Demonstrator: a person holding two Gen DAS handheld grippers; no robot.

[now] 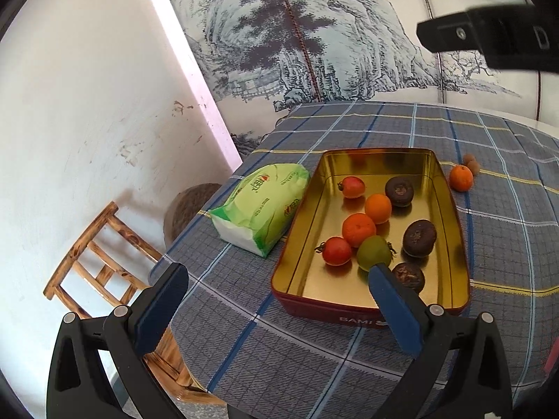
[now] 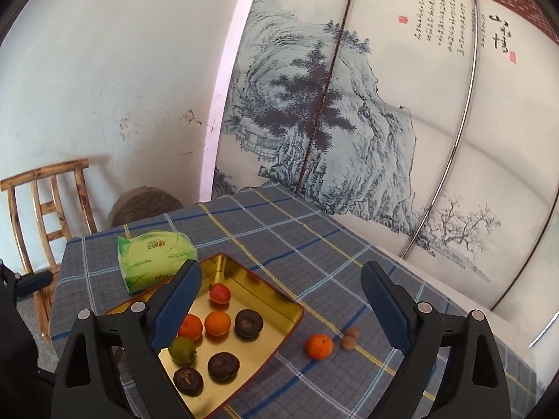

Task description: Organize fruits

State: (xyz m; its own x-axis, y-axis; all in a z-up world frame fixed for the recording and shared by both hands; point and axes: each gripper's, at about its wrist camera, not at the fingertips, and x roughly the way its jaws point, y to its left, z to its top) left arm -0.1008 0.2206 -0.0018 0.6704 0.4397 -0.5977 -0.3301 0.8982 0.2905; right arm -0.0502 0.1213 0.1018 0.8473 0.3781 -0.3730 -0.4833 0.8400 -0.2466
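Note:
A gold-lined tin [image 1: 450, 230] [image 2: 279, 314] with red outer walls sits on the plaid tablecloth. Inside lie two red tomatoes [image 1: 336, 251], two oranges [image 1: 358, 229], a green fruit [image 1: 373, 252] [image 2: 181, 349] and three dark brown fruits [image 1: 419, 238] [image 2: 223, 366]. One orange [image 1: 461, 177] [image 2: 319, 346] and two small brown fruits [image 1: 471, 164] [image 2: 350, 338] rest on the cloth to the right of the tin. My left gripper [image 1: 276, 300] is open, nothing between its fingers, above the tin's near left corner. My right gripper [image 2: 283, 303] is open and empty, above the tin and the loose orange.
A green tissue pack [image 1: 262, 206] [image 2: 155, 260] lies left of the tin. A wooden chair [image 1: 101, 269] [image 2: 49, 216] and a round brown stool [image 2: 143, 206] stand past the table's left edge. A painted screen [image 2: 349, 122] backs the table. The right gripper's body [image 1: 489, 40] hangs at upper right.

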